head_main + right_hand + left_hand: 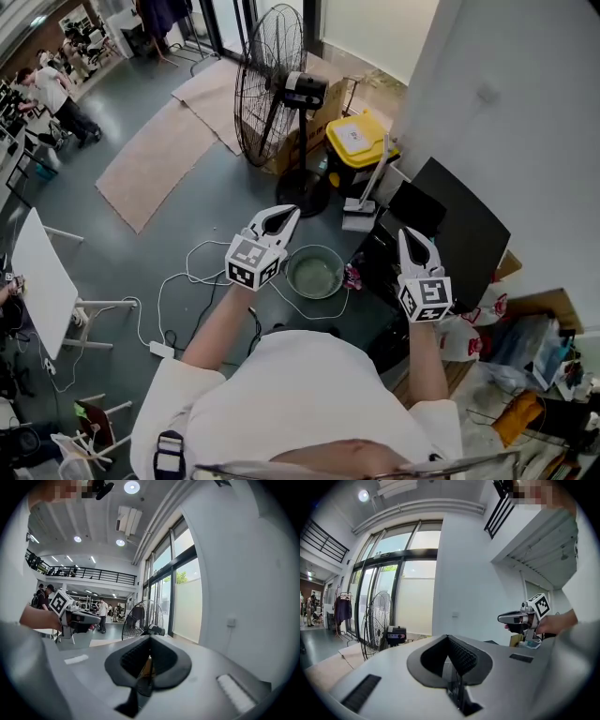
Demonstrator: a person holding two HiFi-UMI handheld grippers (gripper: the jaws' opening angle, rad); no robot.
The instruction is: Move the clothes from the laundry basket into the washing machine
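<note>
In the head view both grippers are raised at chest height, side by side and apart. My left gripper (284,217) is shut with nothing in it, above a round green basin (314,273) on the grey floor that looks empty. My right gripper (411,238) is shut and empty, in front of a dark boxy appliance (459,234) by the white wall. A small pink-red item (353,277) lies beside the basin. In the left gripper view my left gripper (449,641) faces the white wall, the right gripper (516,618) at its right. The right gripper view shows my right gripper (150,641) closed, the left gripper (80,617) at left. No clothes show.
A standing fan (272,84) and a yellow-lidded box (357,141) stand beyond the basin. White cables (192,272) and a power strip (161,350) lie on the floor at left, beside a white table (37,281). Plastic bags (473,328) and clutter fill the right.
</note>
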